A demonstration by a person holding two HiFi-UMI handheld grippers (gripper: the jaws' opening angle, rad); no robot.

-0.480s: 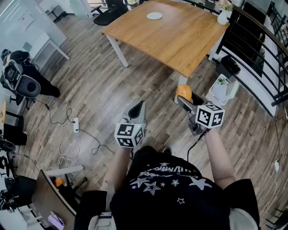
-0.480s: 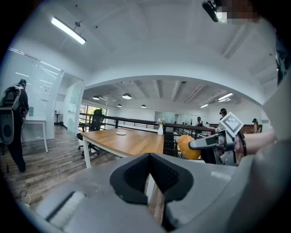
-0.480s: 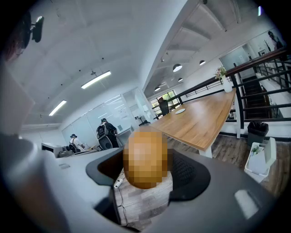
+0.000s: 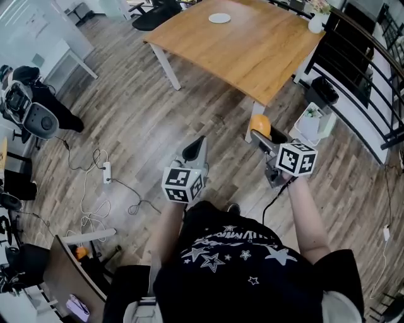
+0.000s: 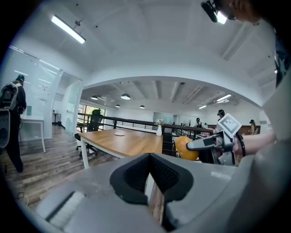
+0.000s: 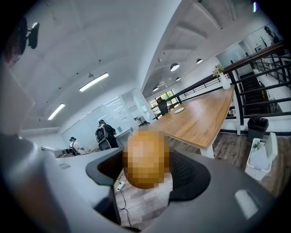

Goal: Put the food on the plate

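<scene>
Light wooden bench with white legs (image 4: 252, 57) stands well ahead of both tools. Right tool (image 4: 260, 136) is clamped, jaws wide, on the round orange food (image 4: 259, 125). Left tool (image 4: 195, 149) is closed and empty. The small white round plate (image 4: 219, 18) lies far beyond them on the bench. Judgement: pickup done; carry and placement outstanding.

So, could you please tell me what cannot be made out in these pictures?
Orange food: a mosaic patch covers it in the right gripper view; in the head view the right tongs hide its underside; kind unclear.
Plate: too small and far in every view for detail.
Vase: its flowers are partly cut by the head view's top edge.
</scene>
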